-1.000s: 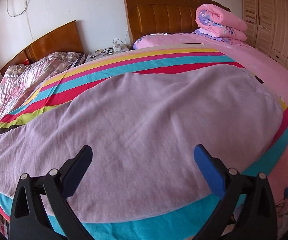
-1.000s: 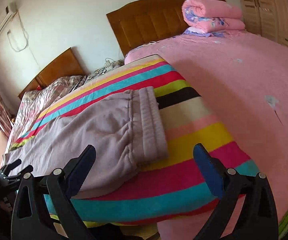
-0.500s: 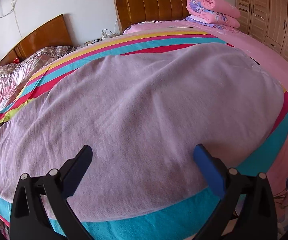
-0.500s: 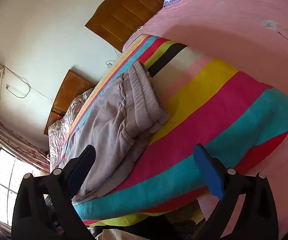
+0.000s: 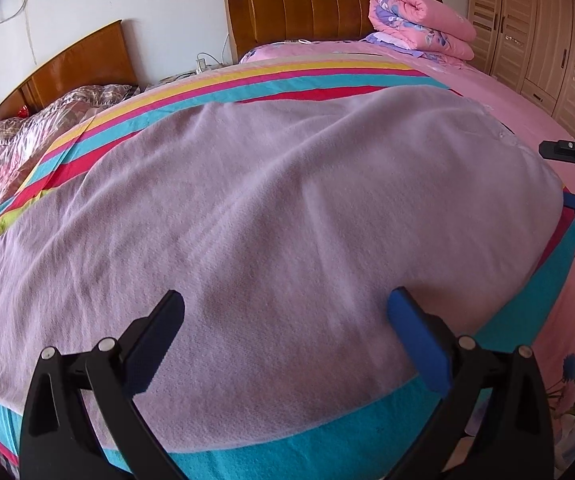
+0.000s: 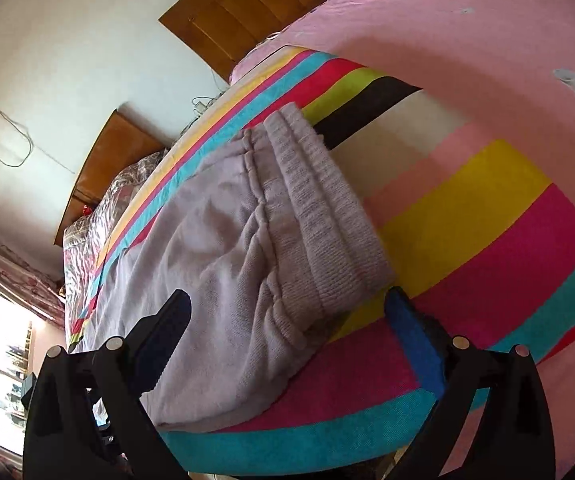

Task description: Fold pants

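The lilac pants [image 5: 271,216] lie flat across the striped blanket [image 6: 487,208] on the bed, soft and floppy I'd guess, so I'd pinch the thick ribbed waistband [image 6: 327,216]. Left gripper [image 5: 285,316] and right gripper [image 6: 287,312] are both spread, holding nothing. The leg ends run out of frame on the left.

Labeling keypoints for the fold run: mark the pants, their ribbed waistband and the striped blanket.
pants [image 5: 271,216], left wrist view, middle of the flat lilac fabric.
ribbed waistband [image 6: 323,216], right wrist view, middle of the ribbed band.
striped blanket [image 6: 467,192], right wrist view, bare yellow stripe right of the waistband.
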`<state>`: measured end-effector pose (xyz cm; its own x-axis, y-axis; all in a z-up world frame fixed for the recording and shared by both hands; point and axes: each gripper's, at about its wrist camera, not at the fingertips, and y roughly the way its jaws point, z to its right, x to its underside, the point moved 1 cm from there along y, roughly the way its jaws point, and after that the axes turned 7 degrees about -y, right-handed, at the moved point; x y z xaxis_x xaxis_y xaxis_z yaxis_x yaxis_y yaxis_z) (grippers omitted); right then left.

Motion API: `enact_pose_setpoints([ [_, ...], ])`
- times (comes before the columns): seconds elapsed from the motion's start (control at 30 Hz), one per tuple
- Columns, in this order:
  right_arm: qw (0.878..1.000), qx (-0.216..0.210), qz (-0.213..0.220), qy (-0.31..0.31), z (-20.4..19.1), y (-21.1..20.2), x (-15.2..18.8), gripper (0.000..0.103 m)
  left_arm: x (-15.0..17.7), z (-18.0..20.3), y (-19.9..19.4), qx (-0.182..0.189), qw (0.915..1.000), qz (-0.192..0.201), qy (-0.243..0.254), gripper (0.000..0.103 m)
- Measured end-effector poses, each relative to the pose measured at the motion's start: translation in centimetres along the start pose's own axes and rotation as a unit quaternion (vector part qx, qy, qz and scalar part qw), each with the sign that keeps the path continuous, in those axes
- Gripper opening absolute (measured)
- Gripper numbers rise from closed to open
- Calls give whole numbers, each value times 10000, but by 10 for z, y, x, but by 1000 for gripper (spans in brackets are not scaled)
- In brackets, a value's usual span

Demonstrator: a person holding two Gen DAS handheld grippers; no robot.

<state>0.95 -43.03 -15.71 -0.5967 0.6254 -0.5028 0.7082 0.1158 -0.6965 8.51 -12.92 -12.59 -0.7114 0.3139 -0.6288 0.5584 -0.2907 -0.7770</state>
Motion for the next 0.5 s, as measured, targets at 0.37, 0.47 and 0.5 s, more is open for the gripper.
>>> enact_pose_setpoints([
  [0.37,9995,-170,-53,264,5,4,-6,95,2,-4,1,209,9998,6,33,102],
  [0.47,9994,-54,-55,348,3,10,-10,99,2,-7,3,286,9996,-63,-60,102],
  [0.5,9997,13,-152,208,-3,12,-9,99,2,-7,3,295,9995,-72,-63,102],
])
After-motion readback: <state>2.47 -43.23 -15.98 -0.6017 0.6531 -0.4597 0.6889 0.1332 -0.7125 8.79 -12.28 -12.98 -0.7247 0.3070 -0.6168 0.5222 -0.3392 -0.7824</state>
